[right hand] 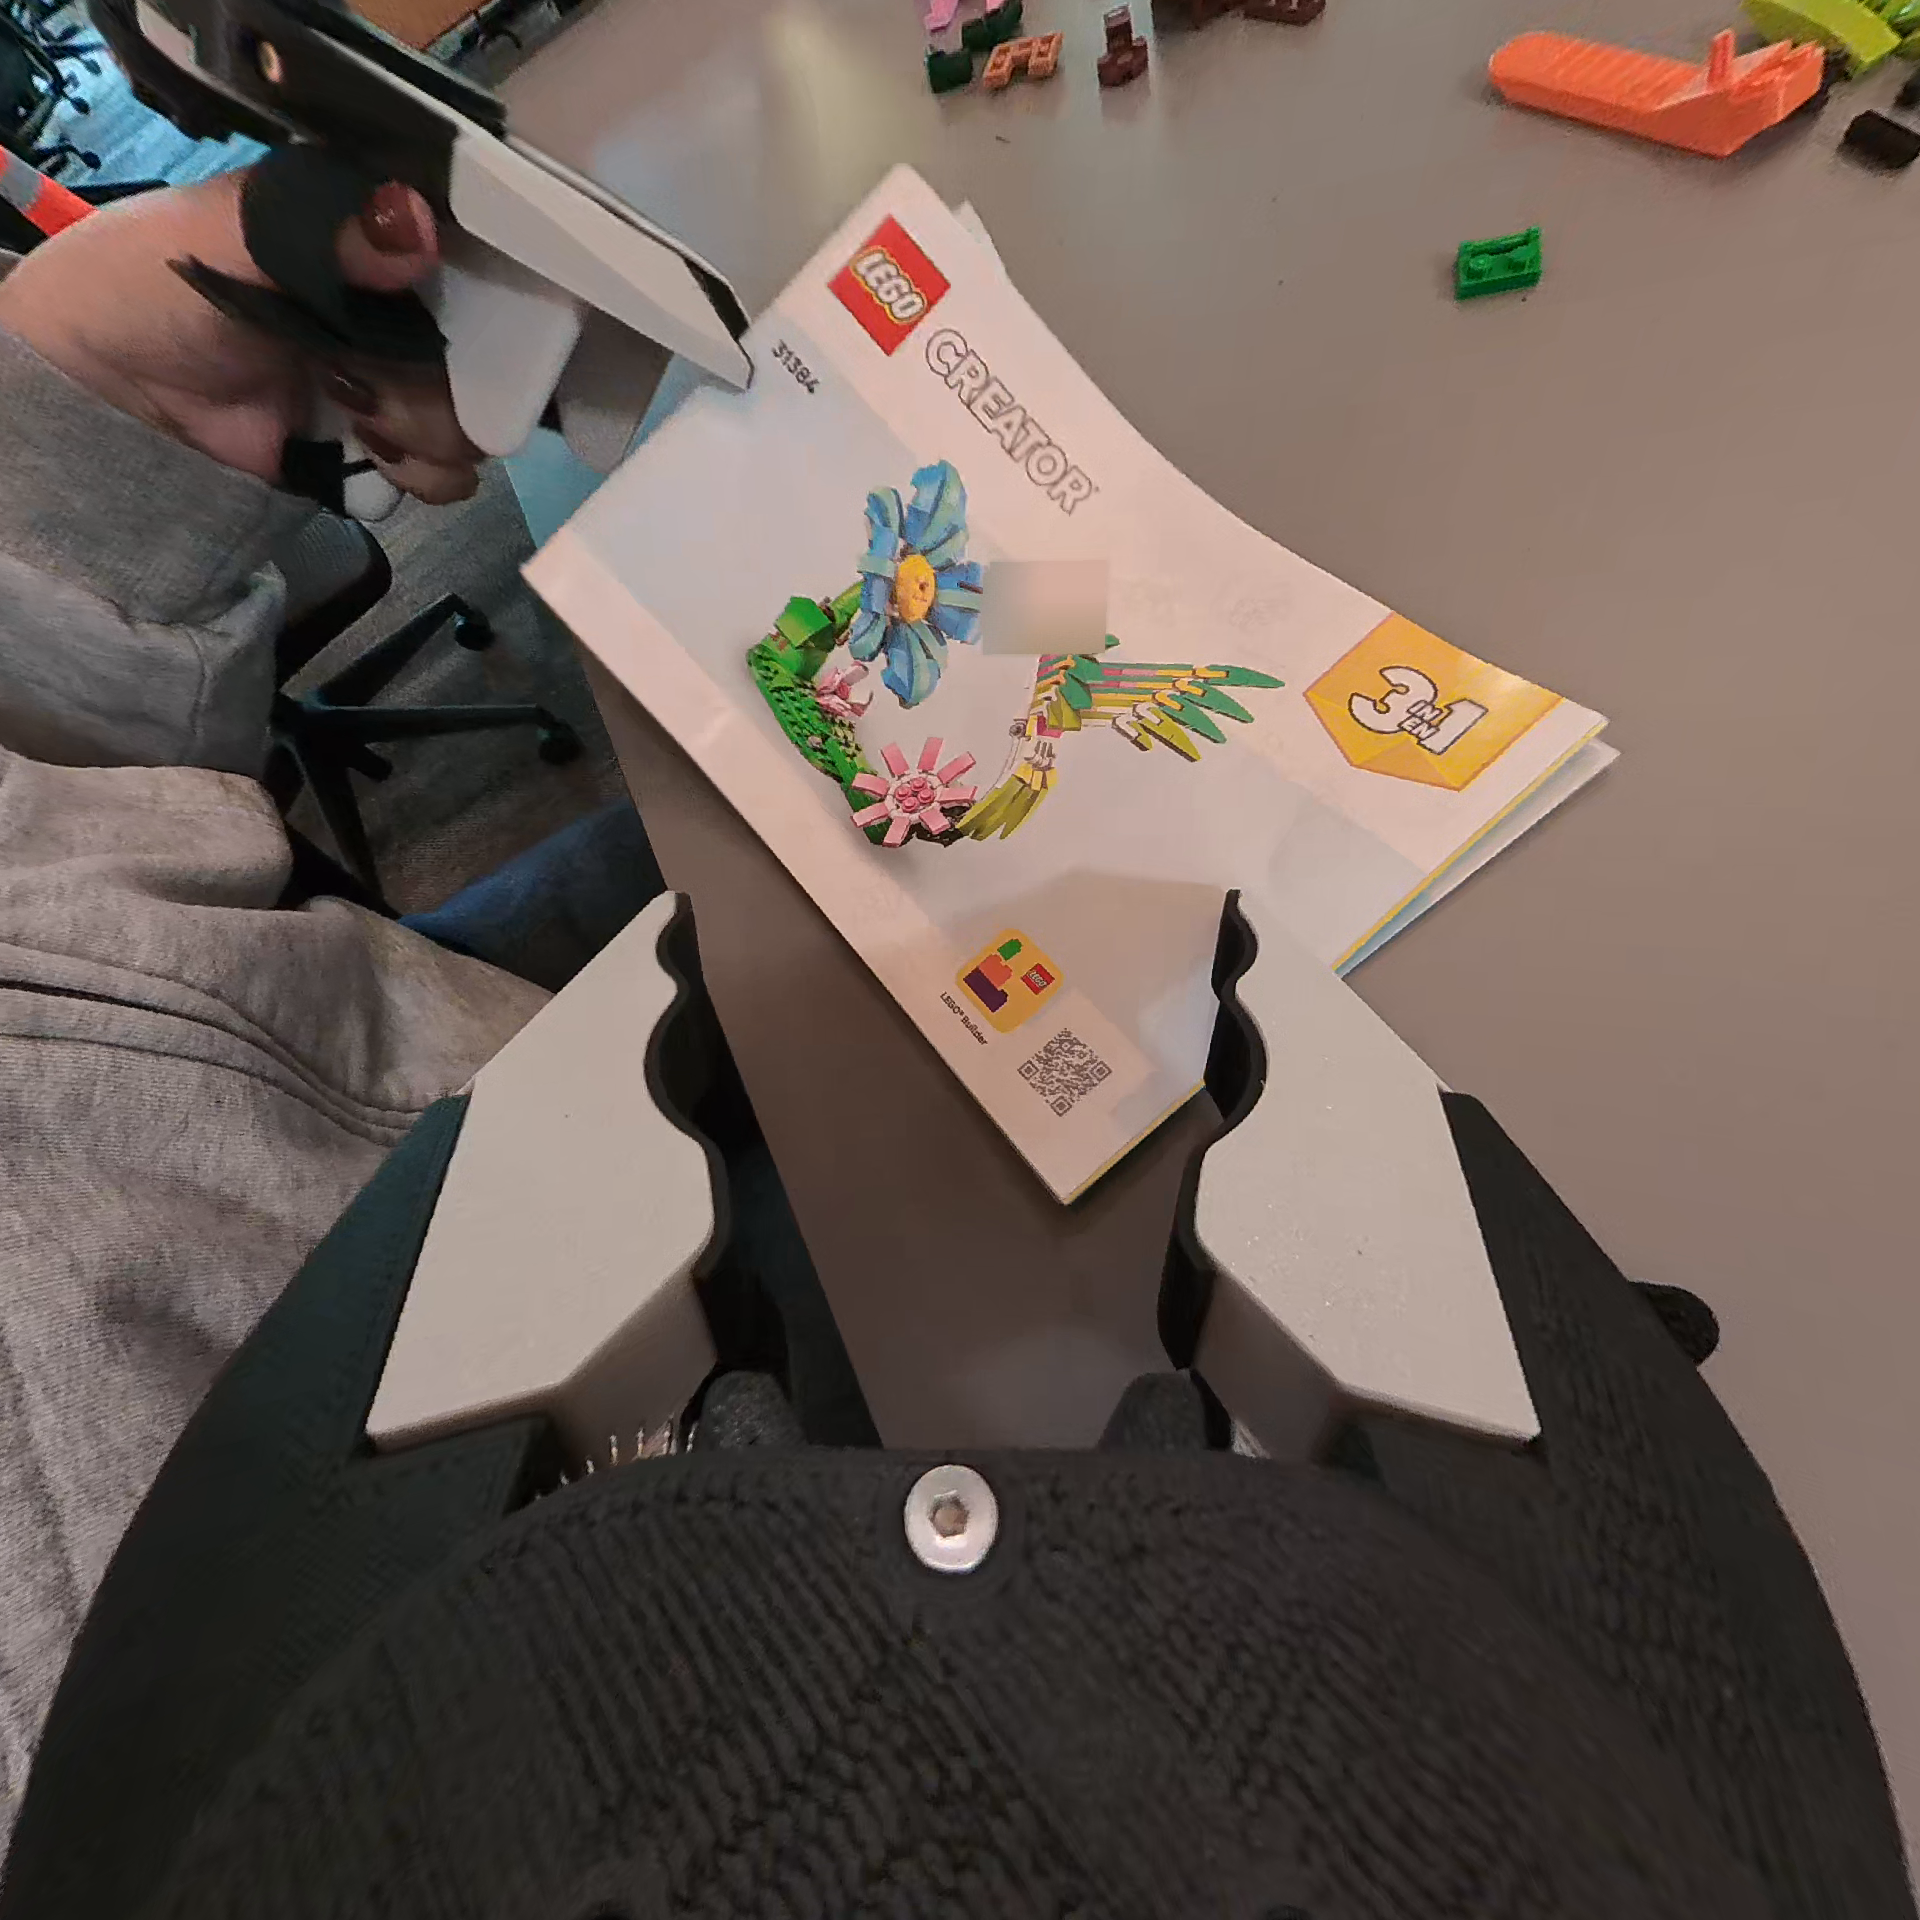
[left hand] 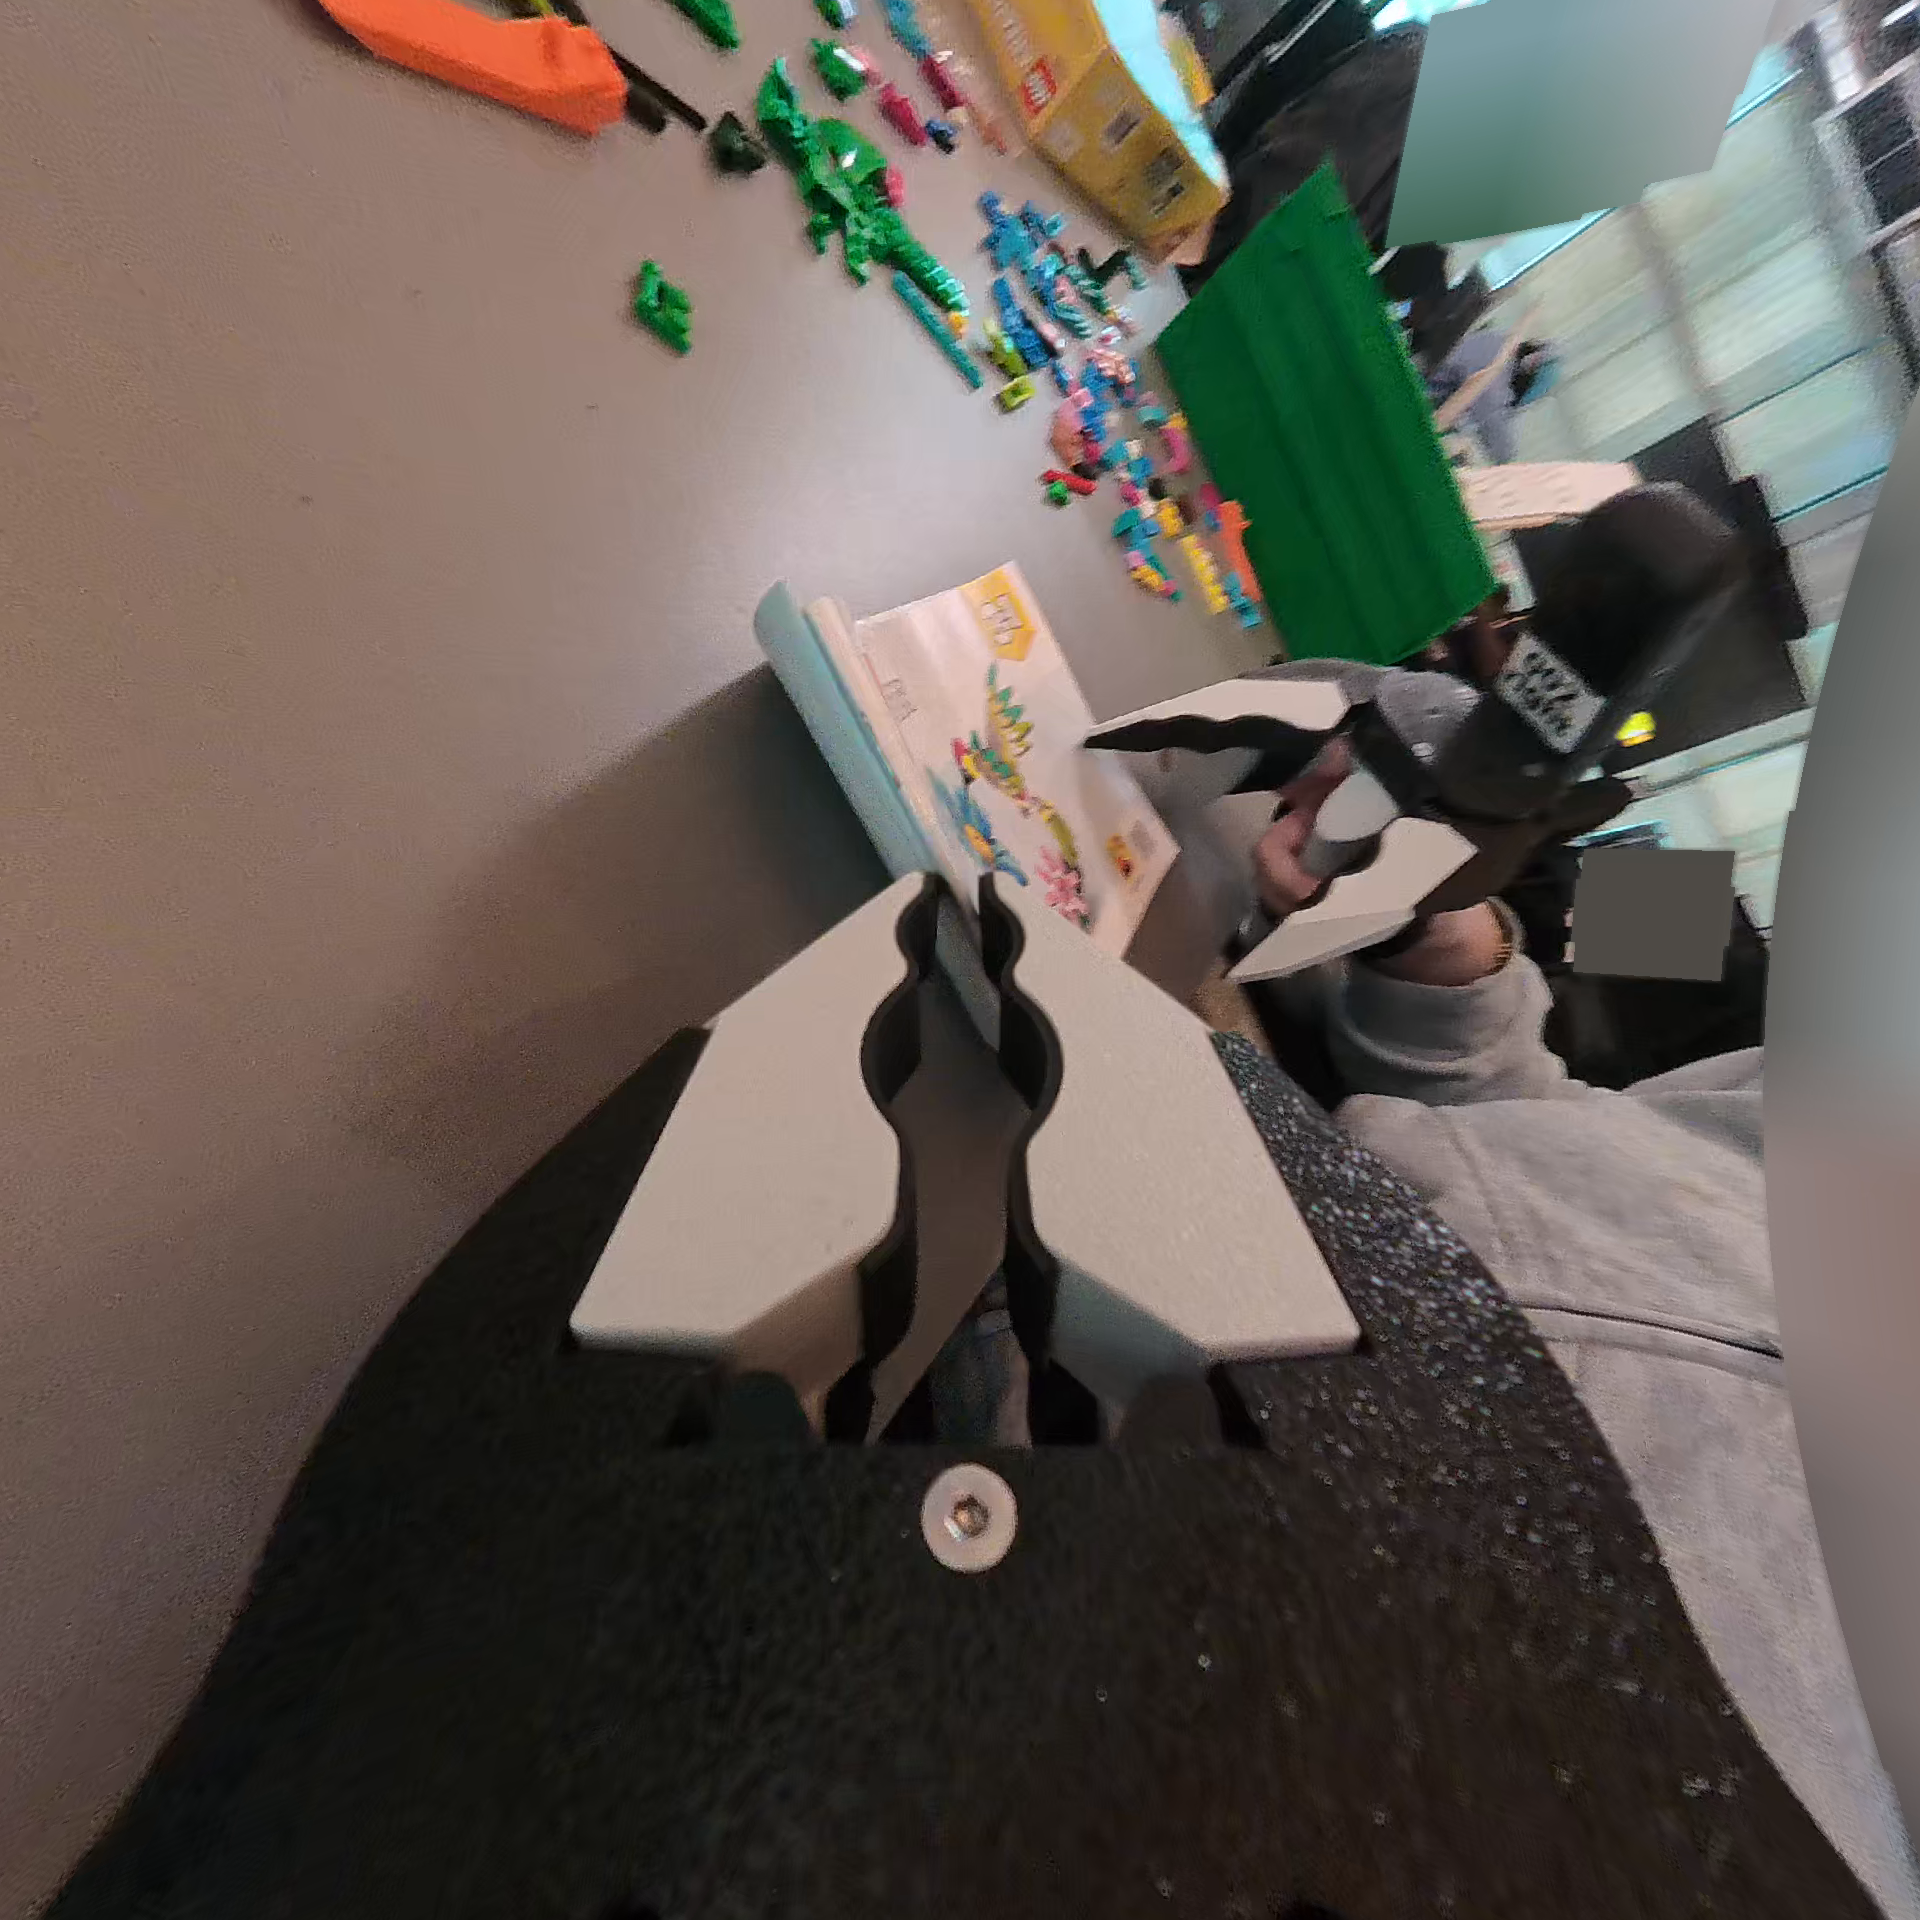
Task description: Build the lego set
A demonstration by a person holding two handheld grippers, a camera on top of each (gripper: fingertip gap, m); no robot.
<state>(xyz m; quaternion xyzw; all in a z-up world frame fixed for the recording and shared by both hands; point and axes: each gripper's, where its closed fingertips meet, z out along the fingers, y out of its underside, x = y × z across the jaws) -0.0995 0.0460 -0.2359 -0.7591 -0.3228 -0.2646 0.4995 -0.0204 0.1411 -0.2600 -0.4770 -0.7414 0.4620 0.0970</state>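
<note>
Your left hand-held gripper (left hand: 961,904) pinches a corner of the white illustrated paper booklet (right hand: 1039,644) overhanging the grey desk (right hand: 1558,468); your right hand-held gripper (right hand: 951,935) hangs spread over it. That thin corner hold could slip or tear pages.

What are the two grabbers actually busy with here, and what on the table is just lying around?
In hand:
- left gripper, closed on a corner of the instruction booklet
- right gripper, open above the booklet's near corner

Lying about:
- small green brick
- orange plastic piece
- yellow box
- green baseplate
</note>
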